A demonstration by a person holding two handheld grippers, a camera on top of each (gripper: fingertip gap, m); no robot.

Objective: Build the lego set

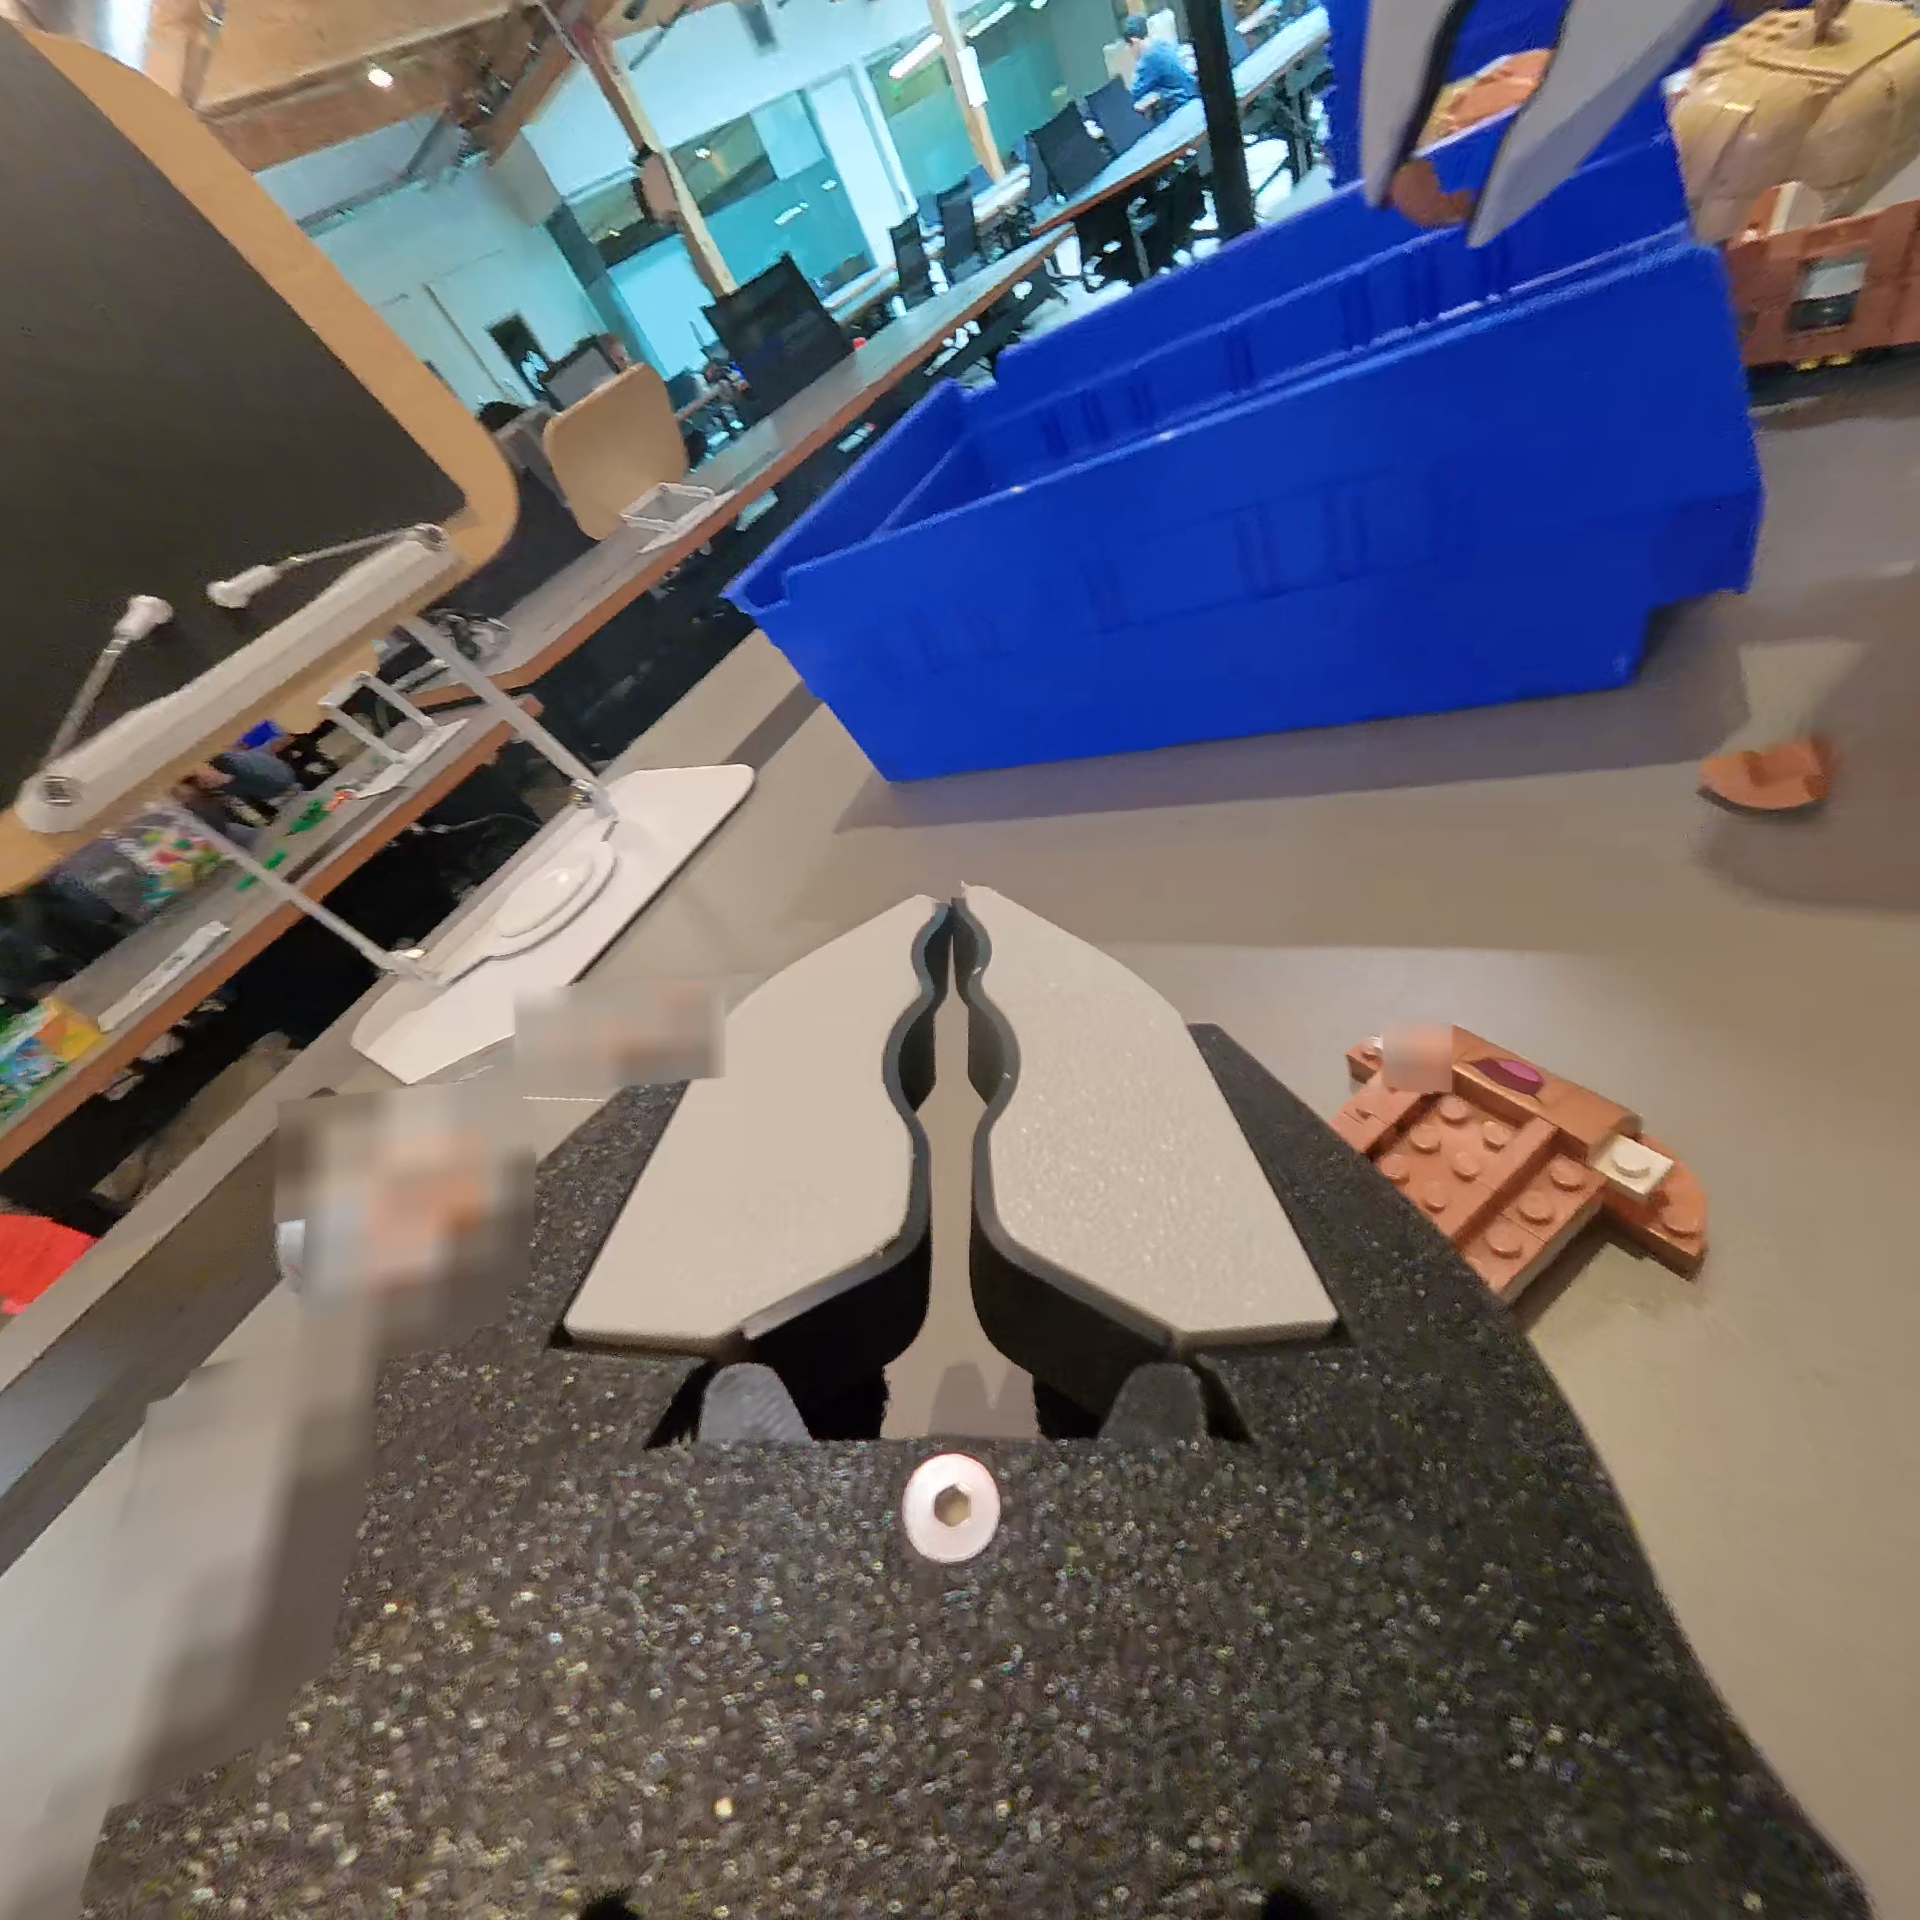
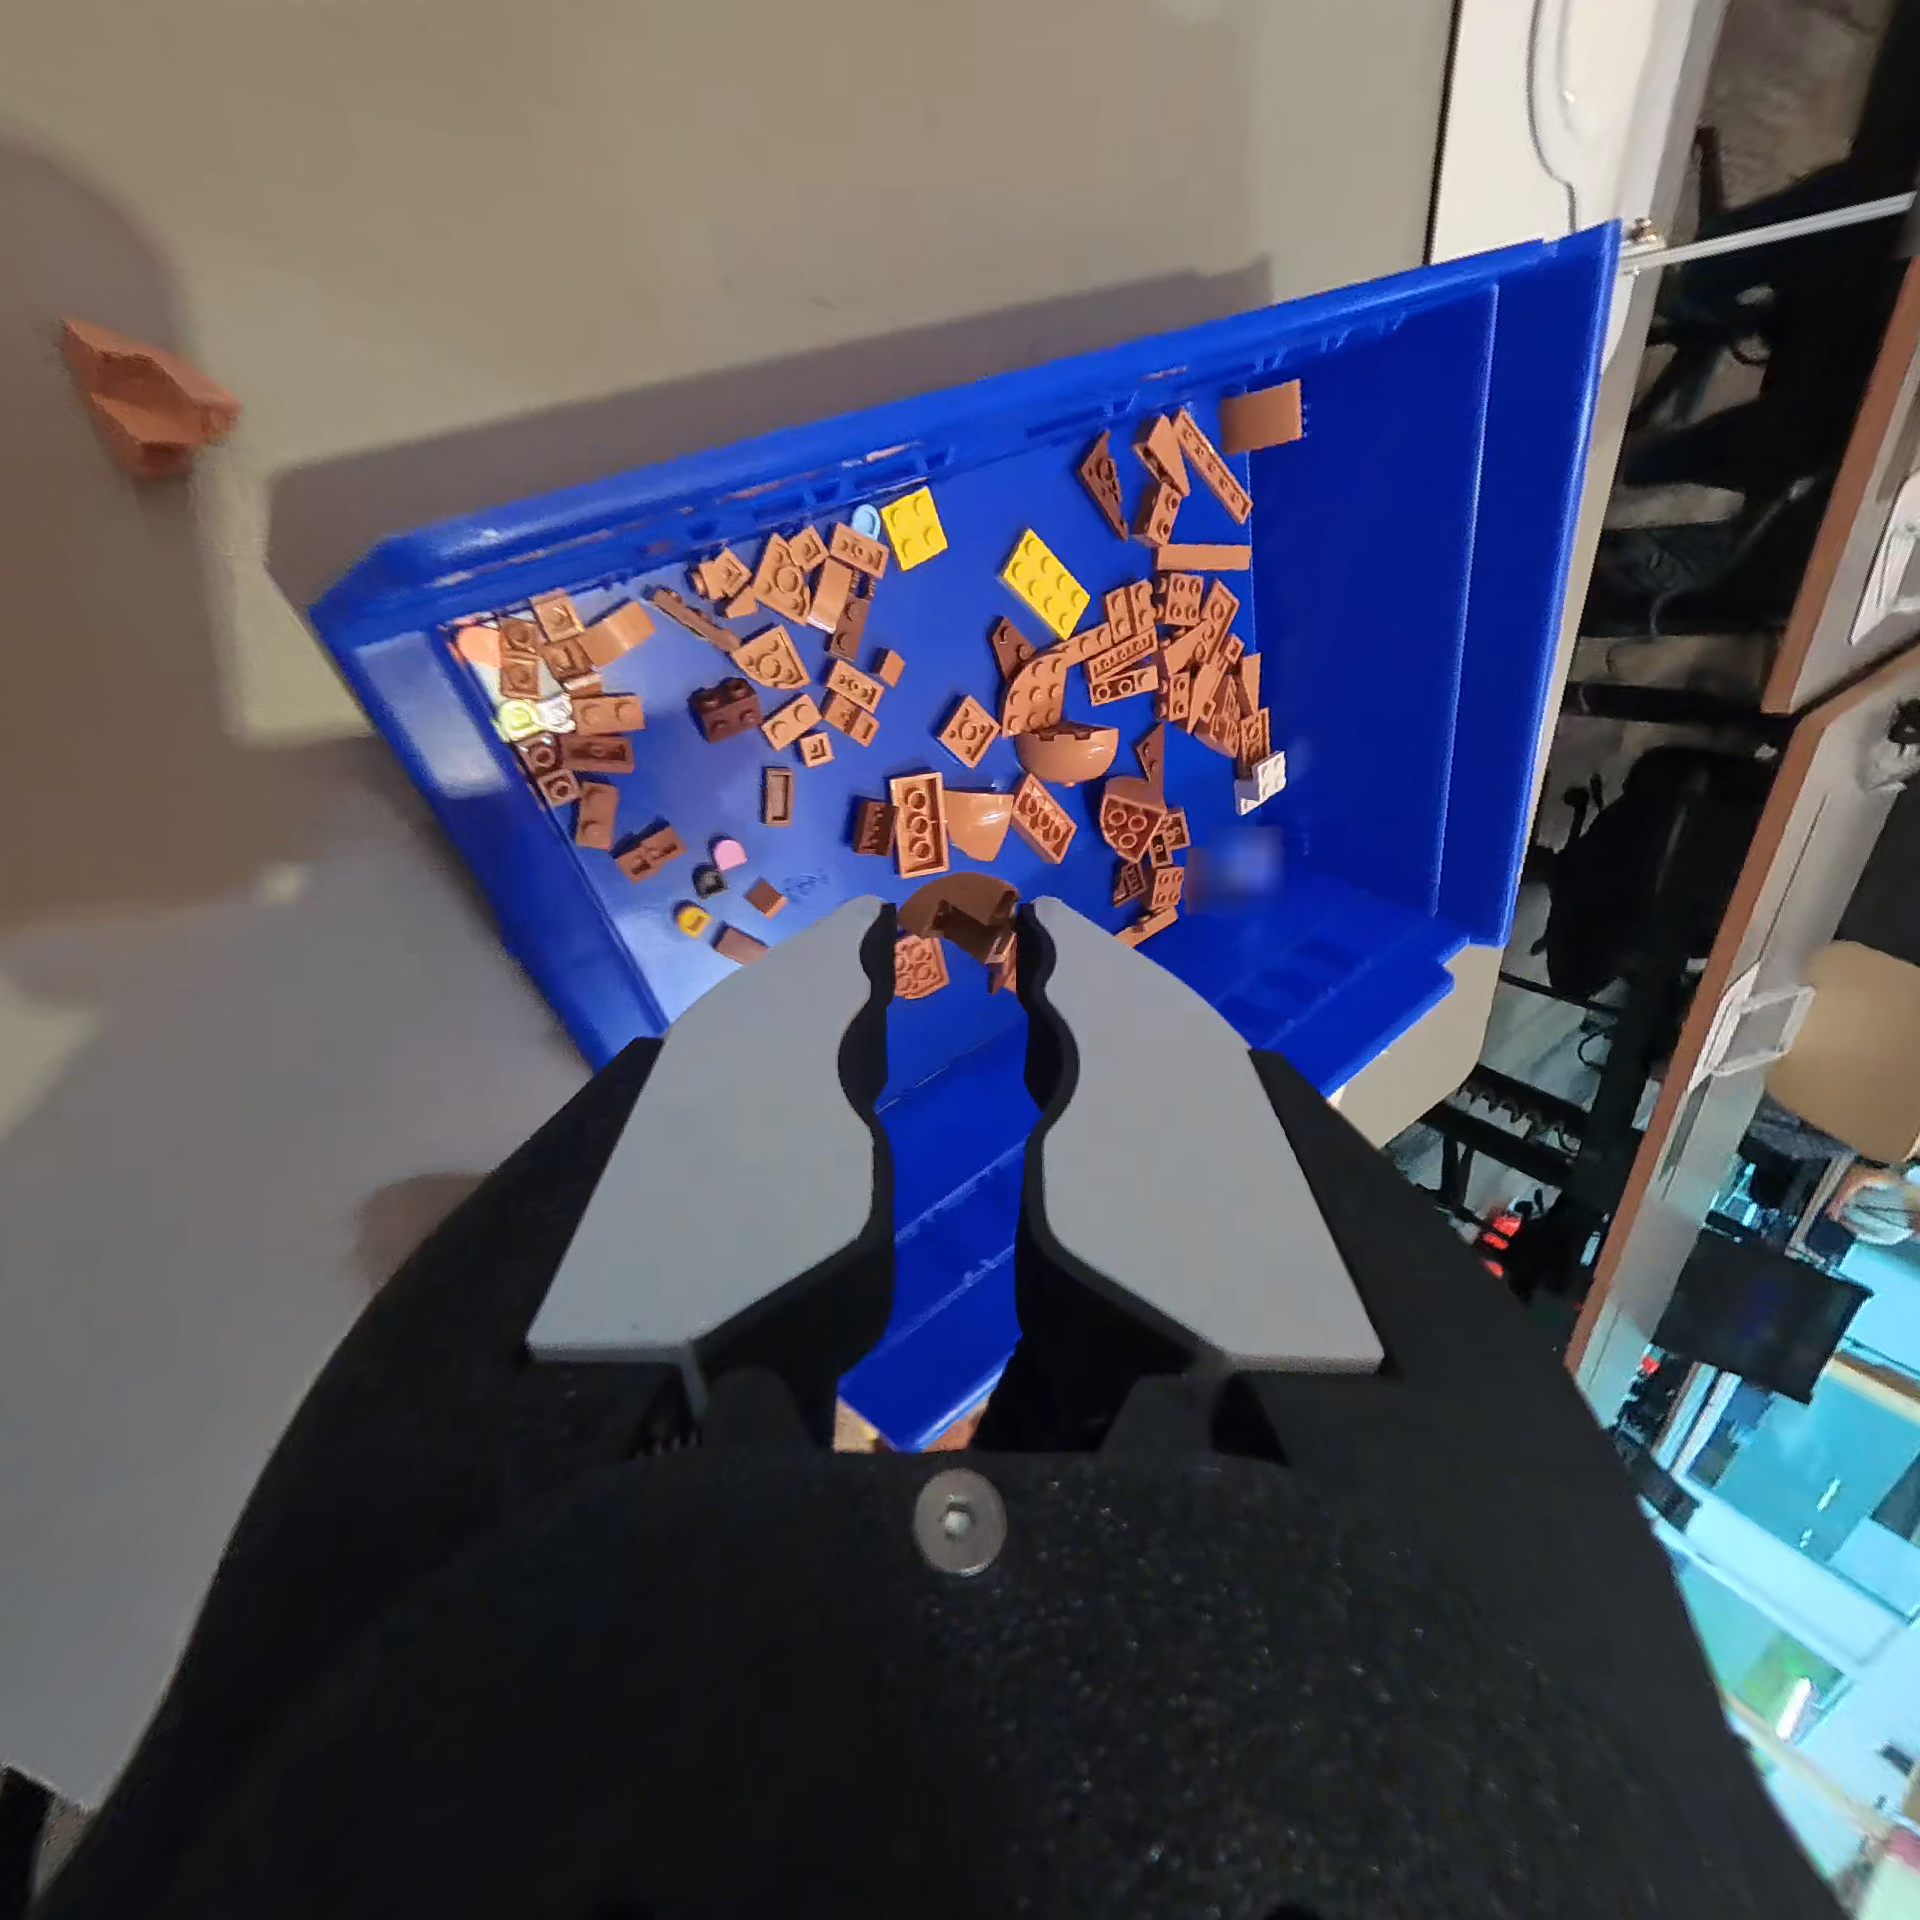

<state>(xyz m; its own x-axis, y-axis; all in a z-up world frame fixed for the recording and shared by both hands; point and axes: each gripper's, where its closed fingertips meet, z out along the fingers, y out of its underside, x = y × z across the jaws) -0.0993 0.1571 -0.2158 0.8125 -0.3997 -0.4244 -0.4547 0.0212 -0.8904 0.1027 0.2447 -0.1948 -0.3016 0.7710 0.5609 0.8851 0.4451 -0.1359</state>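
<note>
Left wrist view shows your left gripper [image 1: 954,906] held low over the grey table [image 1: 1195,862], pointing toward the table's far edge, with its grey fingertips pressed together on nothing. Just right of its body, a flat brown lego sub-assembly [image 1: 1512,1158] lies on the table, studs up, with a white piece at its near right end. Farther along, a small round brown piece [image 1: 1766,774] sits alone near the blue bin [image 1: 1299,582], which stands toward the far side of the table. A white lamp base [image 1: 582,883] rests at the left edge. A larger tan and brown lego model [image 1: 1808,177] stands beyond the bin at the far right.

Right wrist view shows your right gripper [image 2: 956,920] angled steeply down over the bin's near wall [image 2: 935,1195]. Its jaws are clamped on a curved brown dome piece [image 2: 961,914], held at the fingertips above the bin floor. Beyond the tips, loose brown pieces [image 2: 914,717] are scattered across the floor, with two yellow plates [image 2: 1044,582] toward the far wall. A brown wedge piece [image 2: 145,400] lies on the table, well apart from the bin.
</note>
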